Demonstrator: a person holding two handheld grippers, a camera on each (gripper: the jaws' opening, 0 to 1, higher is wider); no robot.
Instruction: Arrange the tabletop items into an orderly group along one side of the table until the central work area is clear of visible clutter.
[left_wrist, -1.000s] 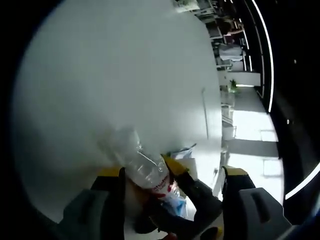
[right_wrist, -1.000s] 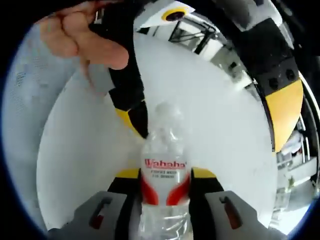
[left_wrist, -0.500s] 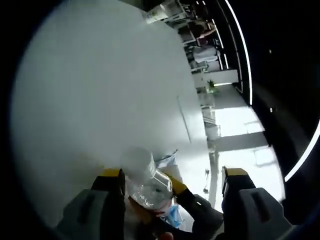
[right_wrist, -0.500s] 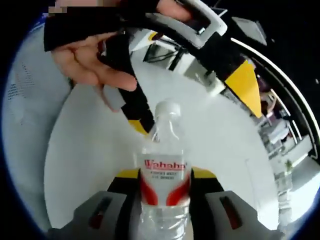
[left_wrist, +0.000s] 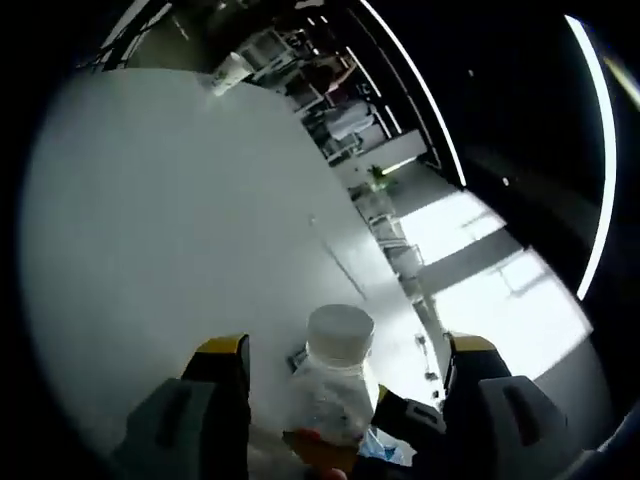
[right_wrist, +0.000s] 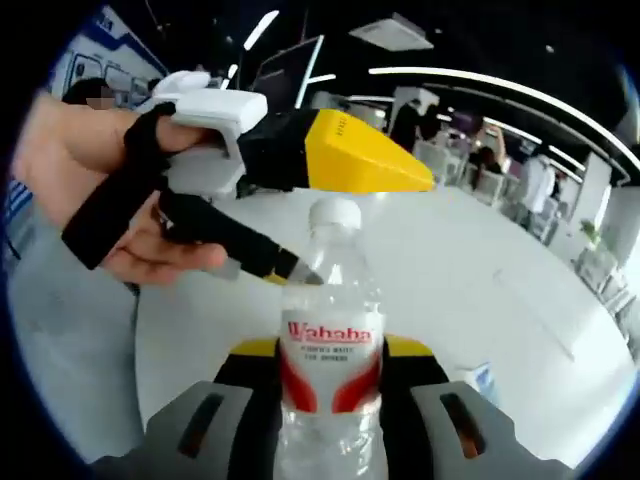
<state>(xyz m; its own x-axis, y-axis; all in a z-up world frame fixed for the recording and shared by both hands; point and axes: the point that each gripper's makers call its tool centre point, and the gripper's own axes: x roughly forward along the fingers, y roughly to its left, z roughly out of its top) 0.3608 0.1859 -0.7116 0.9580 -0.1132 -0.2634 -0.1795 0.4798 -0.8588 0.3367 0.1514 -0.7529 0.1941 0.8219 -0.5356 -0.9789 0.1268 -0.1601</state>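
Bottle (right_wrist: 331, 330) now tipped upright from its earlier slant, clamped between right gripper (right_wrist: 330, 352) jaws above the white table (right_wrist: 480, 290), with left gripper (left_wrist: 345, 345) jaws spread wide around its cap (left_wrist: 340, 328); ready for placing aside.

Left gripper (left_wrist: 345, 345) spread wide, bottle (left_wrist: 333, 385) standing up between its yellow-tipped jaws.

The clear bottle shows its white cap (left_wrist: 340, 328) dead centre, touching neither jaw, with clear gaps on both sides. The other gripper (left_wrist: 400, 425) pokes in dark from the lower right, at the bottle's base. Beyond lies the pale table (left_wrist: 180, 220), and past its far edge a dim room with bright light strips.
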